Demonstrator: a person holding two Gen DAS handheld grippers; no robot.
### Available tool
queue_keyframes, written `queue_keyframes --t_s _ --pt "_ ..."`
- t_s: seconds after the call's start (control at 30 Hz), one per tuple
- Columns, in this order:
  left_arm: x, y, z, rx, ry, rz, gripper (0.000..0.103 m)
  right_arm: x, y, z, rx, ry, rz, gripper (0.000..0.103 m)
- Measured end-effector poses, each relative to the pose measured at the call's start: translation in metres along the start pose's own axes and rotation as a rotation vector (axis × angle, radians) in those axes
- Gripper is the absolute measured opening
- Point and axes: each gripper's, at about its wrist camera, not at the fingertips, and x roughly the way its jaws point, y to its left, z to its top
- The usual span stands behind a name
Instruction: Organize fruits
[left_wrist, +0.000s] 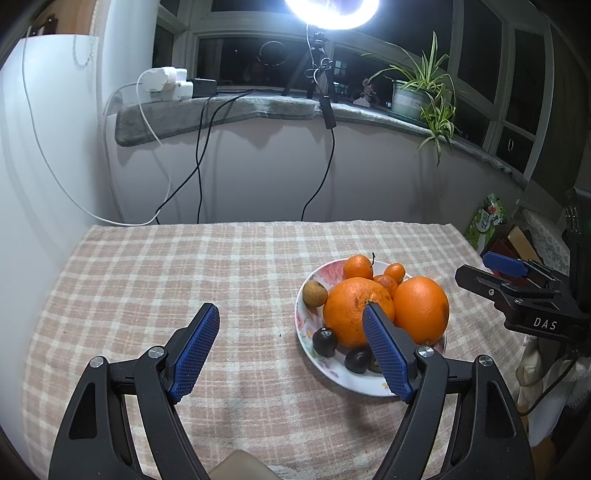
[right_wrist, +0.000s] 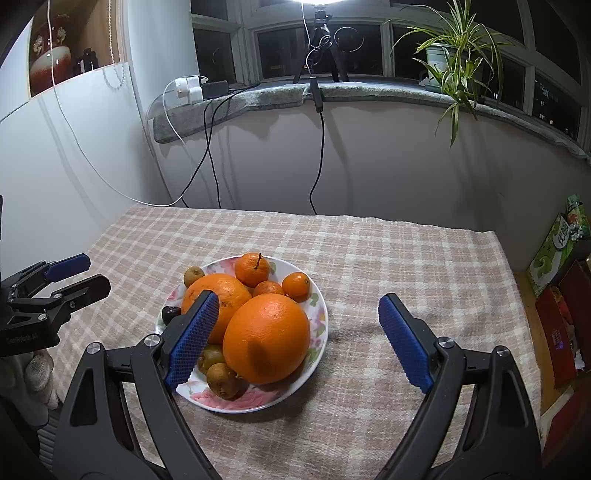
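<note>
Night outside the bay window; ring light (left_wrist: 332, 11) on a tripod on the grey-padded sill, spider plant (right_wrist: 456, 55) in a pot at the sill's right end, chargers and cables trailing down the wall. Table under a beige-and-white checked cloth (left_wrist: 166, 266). Floral plate (right_wrist: 317, 332) on the cloth, heaped: two large oranges (right_wrist: 266, 338) touching at the centre, three small mandarins (right_wrist: 252, 269) behind them, brownish small fruits (right_wrist: 221, 380) and dark round ones (left_wrist: 325, 341) along the near and left rim. Left gripper (left_wrist: 291, 354) spread wide, nothing between the pads, its right finger in front of the plate's near edge. Right gripper (right_wrist: 299, 339) likewise spread and holding nothing, plate partly between its fingers in the picture. Lettering "DAS" readable on the right gripper's body in the left view. Green printed box (right_wrist: 557, 243) at the table's right edge, text illegible.
</note>
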Motion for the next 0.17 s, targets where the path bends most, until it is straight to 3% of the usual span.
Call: queue_keyframes --t_s 0.17 --pt "0.0013 -0.0001 0.0002 0.0 0.001 0.0 0.08 0.0037 -0.0052 -0.0002 0.008 0.004 -0.006 0.091"
